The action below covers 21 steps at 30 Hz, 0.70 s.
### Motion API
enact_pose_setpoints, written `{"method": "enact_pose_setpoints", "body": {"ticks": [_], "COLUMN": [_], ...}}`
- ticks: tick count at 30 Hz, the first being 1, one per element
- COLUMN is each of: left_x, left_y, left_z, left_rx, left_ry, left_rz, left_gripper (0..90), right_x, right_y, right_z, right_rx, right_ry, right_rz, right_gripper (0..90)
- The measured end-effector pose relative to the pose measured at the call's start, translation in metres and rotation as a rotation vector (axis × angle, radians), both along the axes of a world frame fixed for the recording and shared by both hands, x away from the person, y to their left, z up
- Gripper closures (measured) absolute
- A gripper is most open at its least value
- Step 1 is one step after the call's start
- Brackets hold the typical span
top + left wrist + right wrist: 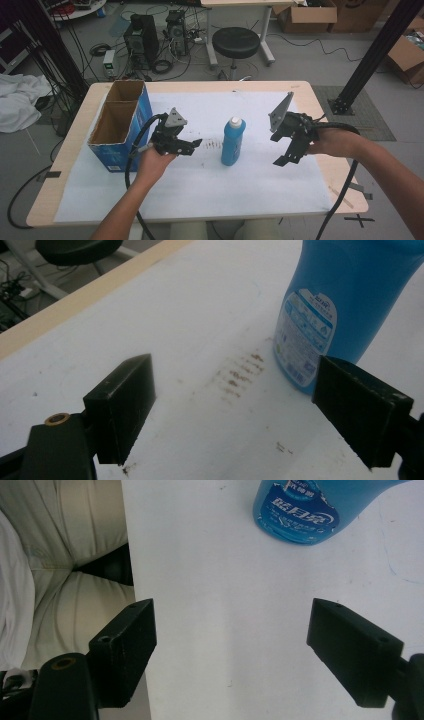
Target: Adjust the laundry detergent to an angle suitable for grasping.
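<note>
Standing upright on the desk (280,200), the blue bottle (233,141) shows a label with white Chinese characters. Left tool (191,145) and right tool (285,159) flank it, both gaping, nothing held.

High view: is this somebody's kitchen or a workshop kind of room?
Probably a lab or workshop: computer towers and cables sit on the floor, cardboard boxes are stacked behind, and a stool stands by the table.
</note>
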State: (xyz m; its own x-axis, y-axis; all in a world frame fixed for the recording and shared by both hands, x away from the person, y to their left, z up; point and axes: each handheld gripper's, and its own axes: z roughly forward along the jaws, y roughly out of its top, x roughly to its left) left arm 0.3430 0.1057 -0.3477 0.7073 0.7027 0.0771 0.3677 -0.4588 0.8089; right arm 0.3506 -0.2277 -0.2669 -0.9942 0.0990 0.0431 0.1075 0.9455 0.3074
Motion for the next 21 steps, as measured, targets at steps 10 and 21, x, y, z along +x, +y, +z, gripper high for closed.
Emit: {"method": "enact_pose_setpoints", "body": {"ticks": [10,21], "left_x": [-0.009,-0.019], "left_y": [0.0,-0.004], "left_z": [-0.017,-0.03], "left_rx": [-0.059,-0.138], "left_ry": [-0.036,-0.095], "left_rz": [0.029,0.105], "left_gripper": [16.1,16.0], "right_x": [0.0,0.002], "right_y": [-0.002,-0.003], "right_z": [-0.001,-0.001], "right_rx": [0.004,0.011], "right_ry": [0.002,0.001], "right_rz": [-0.005,-0.011], "right_gripper": [19.5,19.4]}}
